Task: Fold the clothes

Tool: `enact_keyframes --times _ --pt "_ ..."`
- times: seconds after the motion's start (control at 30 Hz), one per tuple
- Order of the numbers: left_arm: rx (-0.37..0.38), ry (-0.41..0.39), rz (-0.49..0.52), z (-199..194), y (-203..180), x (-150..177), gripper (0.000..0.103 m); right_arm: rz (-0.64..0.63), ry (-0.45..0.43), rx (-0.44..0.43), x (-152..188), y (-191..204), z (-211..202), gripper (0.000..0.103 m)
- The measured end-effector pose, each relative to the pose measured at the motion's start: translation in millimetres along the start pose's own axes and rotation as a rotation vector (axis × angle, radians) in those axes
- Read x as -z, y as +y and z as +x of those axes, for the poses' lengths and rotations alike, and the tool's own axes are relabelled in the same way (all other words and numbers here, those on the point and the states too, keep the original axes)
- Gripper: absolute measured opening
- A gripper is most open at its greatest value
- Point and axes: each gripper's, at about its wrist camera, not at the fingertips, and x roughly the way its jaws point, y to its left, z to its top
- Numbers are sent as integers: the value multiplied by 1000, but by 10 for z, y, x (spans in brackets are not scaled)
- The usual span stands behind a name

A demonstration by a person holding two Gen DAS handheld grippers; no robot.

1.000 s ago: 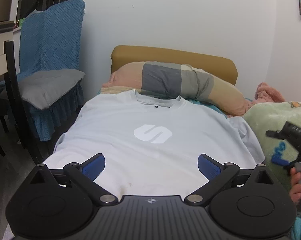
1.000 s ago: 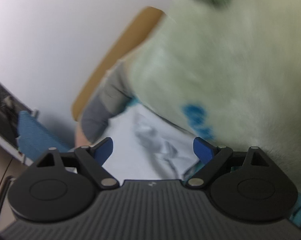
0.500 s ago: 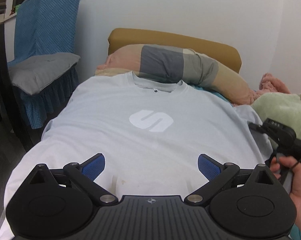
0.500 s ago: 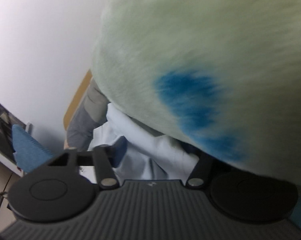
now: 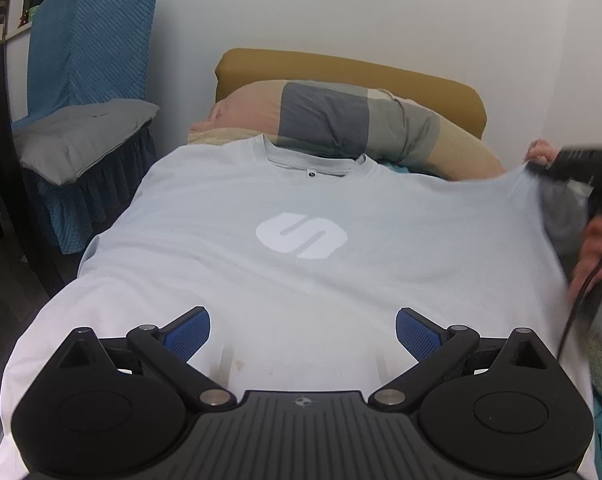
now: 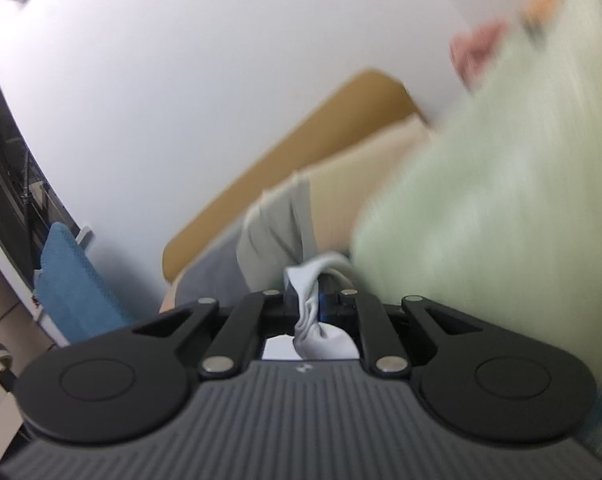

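Note:
A pale blue T-shirt (image 5: 301, 208) with a white S logo lies spread face up on the bed, collar toward the pillow. My left gripper (image 5: 303, 330) hovers open over the shirt's lower part, blue pads wide apart, nothing between them. At the right edge of the left wrist view, my right gripper (image 5: 573, 164), held by a hand, lifts the shirt's right sleeve off the bed. In the right wrist view that gripper (image 6: 307, 300) is shut on a bunch of the pale sleeve fabric (image 6: 309, 312).
A striped pillow (image 5: 341, 124) leans on the tan headboard (image 5: 341, 68). A fluffy green blanket (image 6: 501, 200) lies on the bed's right side. A blue-covered chair with a grey cushion (image 5: 81, 136) stands at the left, beside dark floor.
My right gripper closed on the shirt's right sleeve and raised it up off the bed. The left gripper drifted slightly forward over the shirt, still open.

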Motion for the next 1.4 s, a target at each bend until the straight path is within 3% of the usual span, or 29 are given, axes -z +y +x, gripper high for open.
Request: enact_keyframes --times 0.2,0.3,0.37,0.43,0.47,0.57,0.7,0.8,0.93,1.07,1.27,1.4 --pt "28 -15 -14 23 21 -6 100 -281 10 96 -728 351 303 11" --pt "40 -3 -15 83 28 11 100 -248 16 138 -816 181 241 15" --pt "47 11 -16 128 38 25 100 -206 14 163 -856 47 178 30" --pt "52 26 -29 165 68 28 100 -165 13 189 -896 -87 116 74" --pt "56 34 -38 180 85 25 100 -144 12 201 -916 -153 85 81" --pt "79 52 -93 179 183 11 100 -82 6 229 -964 -331 -42 81" --pt "110 86 -163 127 305 3 100 -51 -7 205 -846 -254 -466 83" --pt "149 108 -174 99 296 34 100 -37 82 190 -657 -123 -692 82" --pt "203 127 -163 52 227 48 98 -117 209 193 -427 222 -1122 82" --pt "236 131 -98 -47 71 65 94 -148 261 185 -255 508 -1720 82" --pt "375 173 28 -470 -326 277 87 -94 201 180 -208 601 -2378 82" --pt "548 269 50 -753 -685 546 86 -52 123 177 -286 541 -2654 82"
